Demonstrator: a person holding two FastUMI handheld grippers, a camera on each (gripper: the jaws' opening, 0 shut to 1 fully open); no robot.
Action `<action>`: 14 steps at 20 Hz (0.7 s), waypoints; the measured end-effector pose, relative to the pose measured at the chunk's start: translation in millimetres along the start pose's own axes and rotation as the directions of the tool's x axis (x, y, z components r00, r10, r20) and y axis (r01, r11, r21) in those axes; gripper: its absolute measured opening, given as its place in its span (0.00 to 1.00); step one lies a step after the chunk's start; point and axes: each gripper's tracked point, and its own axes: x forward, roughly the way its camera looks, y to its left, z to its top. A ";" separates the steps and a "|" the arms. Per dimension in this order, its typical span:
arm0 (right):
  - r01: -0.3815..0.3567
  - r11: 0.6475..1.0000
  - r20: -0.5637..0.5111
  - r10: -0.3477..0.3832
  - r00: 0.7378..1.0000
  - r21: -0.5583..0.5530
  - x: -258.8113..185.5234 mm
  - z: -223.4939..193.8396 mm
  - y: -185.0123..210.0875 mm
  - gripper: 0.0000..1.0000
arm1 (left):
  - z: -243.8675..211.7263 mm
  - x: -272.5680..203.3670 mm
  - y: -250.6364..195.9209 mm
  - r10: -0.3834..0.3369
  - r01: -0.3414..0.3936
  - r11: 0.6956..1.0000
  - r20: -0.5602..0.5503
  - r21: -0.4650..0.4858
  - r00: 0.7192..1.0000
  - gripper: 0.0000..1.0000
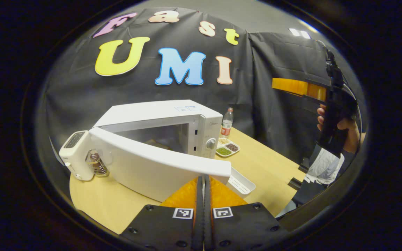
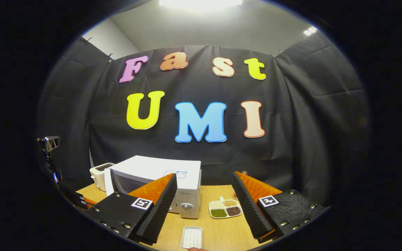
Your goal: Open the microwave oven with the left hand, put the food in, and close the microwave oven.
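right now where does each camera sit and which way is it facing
Left gripper view: rides the left claw, shut at the edge of the open microwave door; the right claw and a hand show far right.
Right gripper view: rides the open right claw, held higher, facing the booth wall across the table.
Shared: microwave, toaster, divided dish.

At the bottom of the left gripper view, the left gripper (image 1: pixel 203 195) has black plates with round screws, and each plate carries a small square black-and-white marker. The right gripper (image 2: pixel 203 205) has the same plates, screws and markers, and its fingers (image 2: pixel 159 209) have ribbed inner faces. At the right edge of the left gripper view, a hand (image 1: pixel 340 130) shows above a white sleeve (image 1: pixel 325 167).
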 end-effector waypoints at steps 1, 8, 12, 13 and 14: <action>0.003 1.000 0.002 -0.003 1.000 0.000 0.7 1.1 -1.1 0.95 | 5.1 7.3 0.1 0.002 -0.002 1.000 0.008 0.000 1.000 0.07; 0.033 0.999 -0.023 -0.033 0.999 0.031 16.5 -3.5 -14.9 0.95 | 24.0 58.1 -4.0 -0.044 0.044 0.999 0.010 0.016 0.999 0.07; 0.050 0.998 -0.018 -0.049 0.999 0.026 22.3 -0.3 -22.1 0.95 | 32.9 88.8 -1.1 -0.032 0.031 0.999 0.016 0.014 0.999 0.07; 0.054 0.998 -0.021 -0.054 0.998 0.026 22.7 -2.8 -24.7 0.95 | 36.2 95.9 0.4 -0.022 0.022 1.000 0.019 0.010 1.000 0.07; 0.059 0.998 -0.023 -0.058 0.998 0.028 22.8 -3.7 -26.9 0.95 | 40.1 101.0 1.2 -0.016 0.016 1.000 0.021 0.004 1.000 0.07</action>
